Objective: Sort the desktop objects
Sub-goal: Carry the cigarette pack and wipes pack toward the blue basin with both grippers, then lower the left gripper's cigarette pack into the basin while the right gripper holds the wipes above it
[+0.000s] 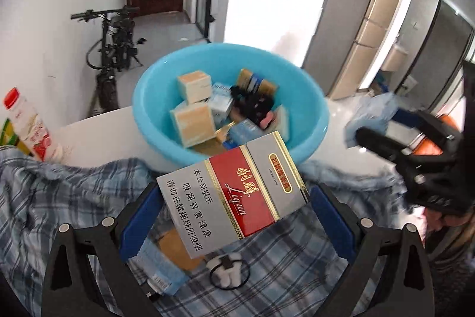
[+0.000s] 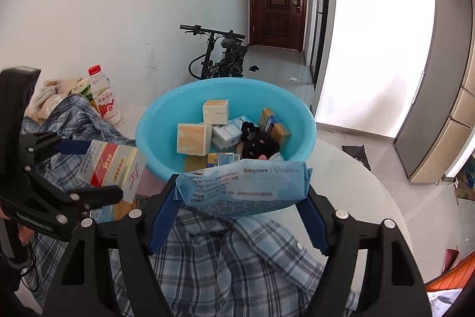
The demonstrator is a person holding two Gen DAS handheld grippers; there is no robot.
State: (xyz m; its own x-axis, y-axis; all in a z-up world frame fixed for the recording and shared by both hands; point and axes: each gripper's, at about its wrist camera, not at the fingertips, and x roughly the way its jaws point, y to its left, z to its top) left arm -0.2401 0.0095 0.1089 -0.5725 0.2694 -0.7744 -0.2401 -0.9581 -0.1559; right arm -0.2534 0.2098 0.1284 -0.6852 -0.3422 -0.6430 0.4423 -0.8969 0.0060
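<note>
My left gripper [image 1: 234,198] is shut on a grey and red cigarette carton [image 1: 234,195] and holds it above the plaid shirt [image 1: 59,198], just short of the blue basin [image 1: 308,106]. The carton also shows in the right wrist view [image 2: 111,168]. My right gripper [image 2: 240,192] is shut on a blue Babycare wipes pack [image 2: 242,187], held at the near rim of the basin [image 2: 299,112]. The basin holds several small boxes and a black hair tie. In the left wrist view the right gripper [image 1: 359,135] with its pack [image 1: 371,115] is at the right.
A yoghurt bottle [image 2: 104,97] and bags stand at the left by the wall. On the shirt under my left gripper lie a blue pack [image 1: 157,266], a brown box [image 1: 178,251] and a hair tie with white beads [image 1: 227,272]. A bicycle [image 2: 219,58] stands behind the round table [image 2: 356,174].
</note>
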